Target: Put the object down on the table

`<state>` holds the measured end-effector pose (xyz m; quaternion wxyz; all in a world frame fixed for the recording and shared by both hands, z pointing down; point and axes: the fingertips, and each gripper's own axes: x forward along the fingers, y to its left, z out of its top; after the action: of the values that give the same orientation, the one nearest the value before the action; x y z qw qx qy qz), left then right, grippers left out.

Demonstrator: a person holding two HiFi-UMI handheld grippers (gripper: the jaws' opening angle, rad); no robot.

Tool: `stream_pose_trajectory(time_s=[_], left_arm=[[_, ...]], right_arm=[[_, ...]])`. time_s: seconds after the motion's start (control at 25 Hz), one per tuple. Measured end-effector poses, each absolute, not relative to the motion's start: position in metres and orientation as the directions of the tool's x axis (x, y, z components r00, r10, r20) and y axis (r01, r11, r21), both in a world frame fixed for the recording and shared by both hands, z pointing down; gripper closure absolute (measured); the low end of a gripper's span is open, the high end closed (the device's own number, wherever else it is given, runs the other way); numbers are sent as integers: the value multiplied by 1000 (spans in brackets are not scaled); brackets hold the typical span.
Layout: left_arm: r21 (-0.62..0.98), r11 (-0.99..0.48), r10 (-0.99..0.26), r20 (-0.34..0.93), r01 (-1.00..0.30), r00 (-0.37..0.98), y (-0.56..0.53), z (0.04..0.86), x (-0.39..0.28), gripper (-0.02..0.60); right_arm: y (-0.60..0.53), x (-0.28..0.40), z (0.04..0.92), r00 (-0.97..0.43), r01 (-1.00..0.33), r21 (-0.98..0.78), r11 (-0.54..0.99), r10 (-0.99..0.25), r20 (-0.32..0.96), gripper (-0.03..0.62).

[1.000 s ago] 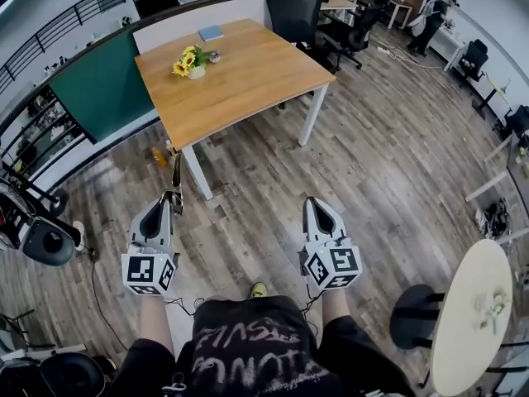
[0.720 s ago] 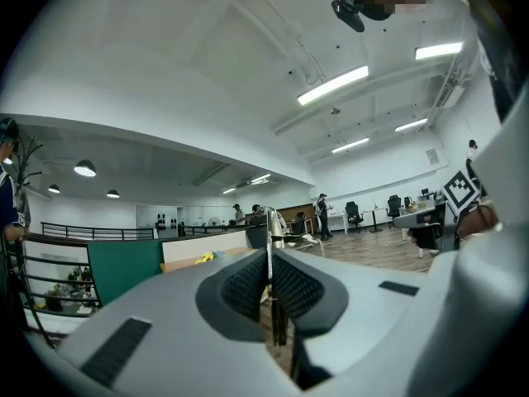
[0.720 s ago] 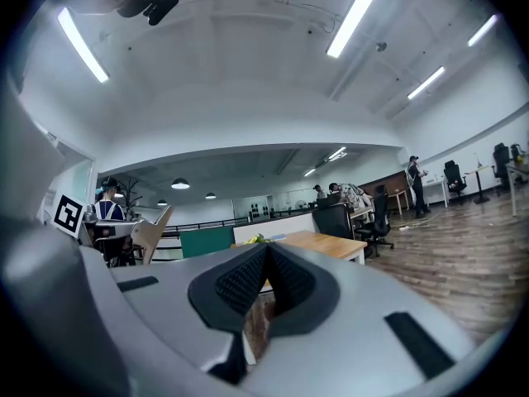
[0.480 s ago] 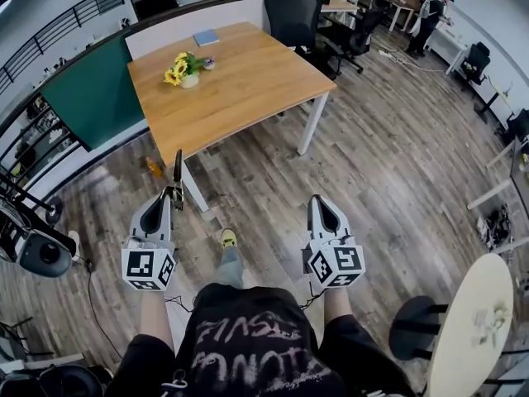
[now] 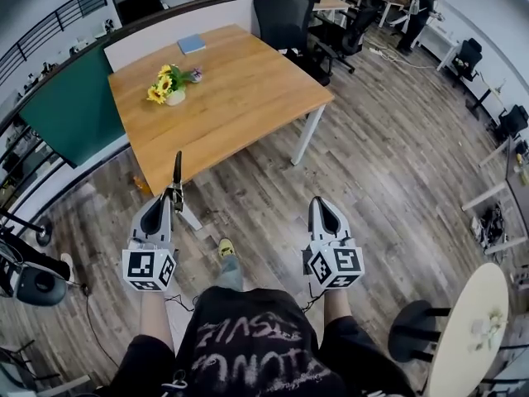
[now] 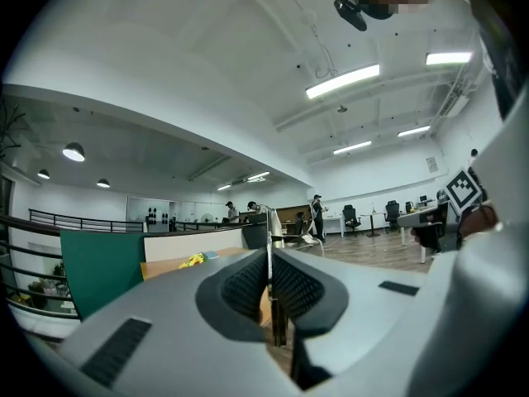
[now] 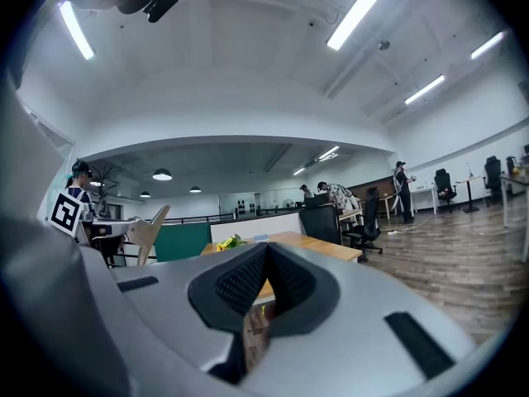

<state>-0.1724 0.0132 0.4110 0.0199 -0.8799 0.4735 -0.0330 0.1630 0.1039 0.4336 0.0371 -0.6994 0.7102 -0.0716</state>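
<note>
A thin dark stick-like object (image 5: pixel 177 170) stands upright out of my left gripper (image 5: pixel 171 195), whose jaws are shut on its lower end. In the left gripper view it is a narrow pale strip (image 6: pixel 269 231) rising from between the closed pads of the left gripper (image 6: pixel 269 259). The wooden table (image 5: pixel 240 98) lies ahead, its near corner just beyond the stick. My right gripper (image 5: pixel 321 203) is level with the left, over the plank floor, shut with nothing in it; its pads meet in the right gripper (image 7: pixel 265 253) view.
On the table stand a small vase of sunflowers (image 5: pixel 168 85) and a blue book (image 5: pixel 191 45). A black office chair (image 5: pixel 285 19) is behind it, a green partition (image 5: pixel 70 106) to its left, a round white table (image 5: pixel 467 329) at lower right.
The person has stepped forward, so the table has come nearer and shifted left in the head view. Both grippers keep the same pose and the stick stays gripped.
</note>
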Motion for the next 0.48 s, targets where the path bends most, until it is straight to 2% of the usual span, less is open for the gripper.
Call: stream_pose_trajectory(time_s=[0.48], left_arm=[[-41, -563, -823, 122, -825, 555, -161, 428, -179, 563]], right_arm=[[-84, 156, 434, -13, -988, -158, -2, -995, 95, 589]])
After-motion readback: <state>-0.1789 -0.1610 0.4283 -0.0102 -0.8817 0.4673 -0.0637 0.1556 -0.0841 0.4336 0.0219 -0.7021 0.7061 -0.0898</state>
